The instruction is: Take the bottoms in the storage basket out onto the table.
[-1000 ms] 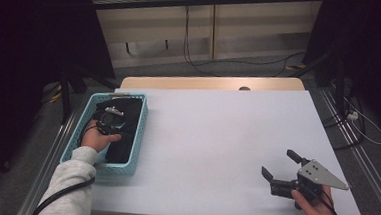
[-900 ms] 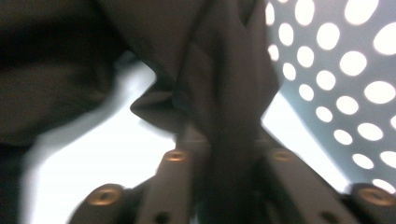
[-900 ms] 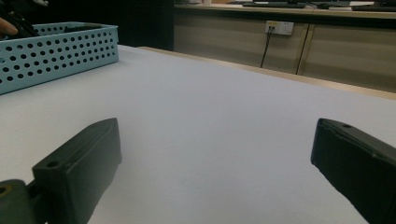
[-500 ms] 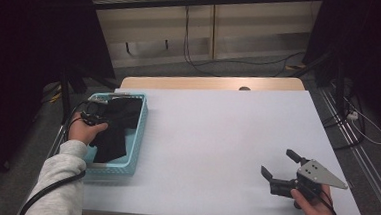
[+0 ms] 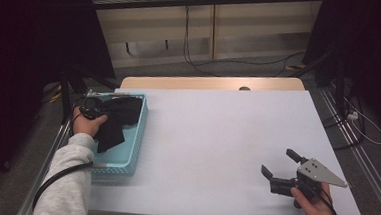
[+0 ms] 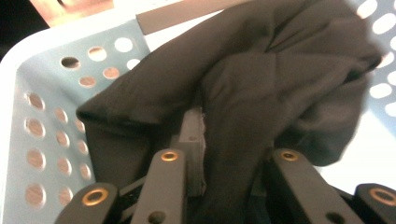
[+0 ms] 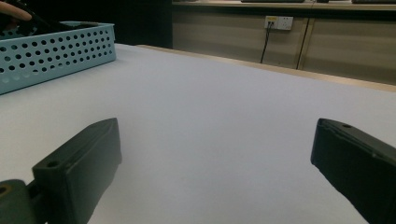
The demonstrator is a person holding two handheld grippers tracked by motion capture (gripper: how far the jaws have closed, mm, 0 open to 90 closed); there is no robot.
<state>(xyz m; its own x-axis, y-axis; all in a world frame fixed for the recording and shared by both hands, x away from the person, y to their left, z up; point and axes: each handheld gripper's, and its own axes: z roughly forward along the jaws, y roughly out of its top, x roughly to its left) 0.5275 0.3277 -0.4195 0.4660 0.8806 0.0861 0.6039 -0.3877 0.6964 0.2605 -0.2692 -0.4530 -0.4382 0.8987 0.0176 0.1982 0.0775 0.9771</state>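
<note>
At nine o'clock, left gripper (image 5: 94, 112) pinches black cloth (image 6: 261, 88) in basket (image 5: 135, 149) | right gripper (image 5: 281, 168) spread, idle | next we lift it clear.

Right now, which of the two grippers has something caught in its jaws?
The left gripper, over the blue basket, has the black cloth pinched in its jaws. The right gripper sits by the table's near right corner, jaws wide apart and empty.

No legible text, seemingly.
</note>
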